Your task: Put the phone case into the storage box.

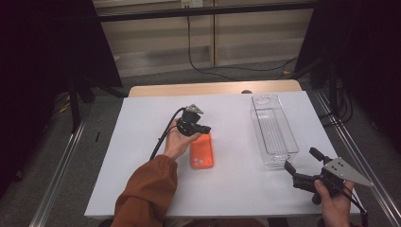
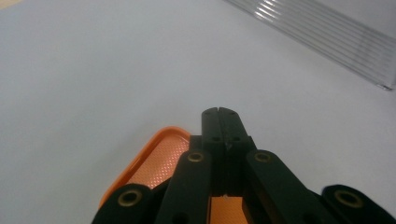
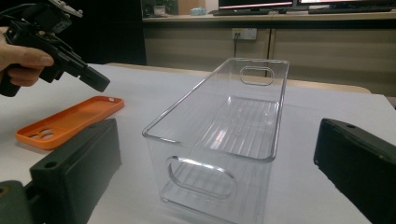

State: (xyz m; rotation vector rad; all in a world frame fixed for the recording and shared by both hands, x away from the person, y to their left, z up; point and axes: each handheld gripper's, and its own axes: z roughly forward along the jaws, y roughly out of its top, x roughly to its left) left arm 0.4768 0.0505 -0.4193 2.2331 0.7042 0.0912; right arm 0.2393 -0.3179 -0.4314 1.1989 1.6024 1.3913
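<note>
An orange phone case (image 1: 202, 151) lies flat, hollow side up, on the white table (image 1: 142, 156) near its middle. My left gripper (image 1: 206, 128) hovers just over the case's far end, its jaws shut together with nothing between them. In the left gripper view the shut left gripper (image 2: 218, 112) points past the orange phone case (image 2: 159, 161) toward the bare table. My right gripper (image 1: 301, 158) stands open at the front right, aimed at the near end of a clear plastic bin (image 1: 279, 158). In the right gripper view the open right gripper (image 3: 217, 135) frames the clear plastic bin (image 3: 254, 186), which holds nothing.
The bin's ribbed wall (image 2: 327, 32) crosses the top right of the left gripper view. Beyond the right jaws I see the left gripper (image 3: 95, 79) above the orange case (image 3: 70, 119). A black cable trails from the left gripper over the table. Shelving stands behind the table.
</note>
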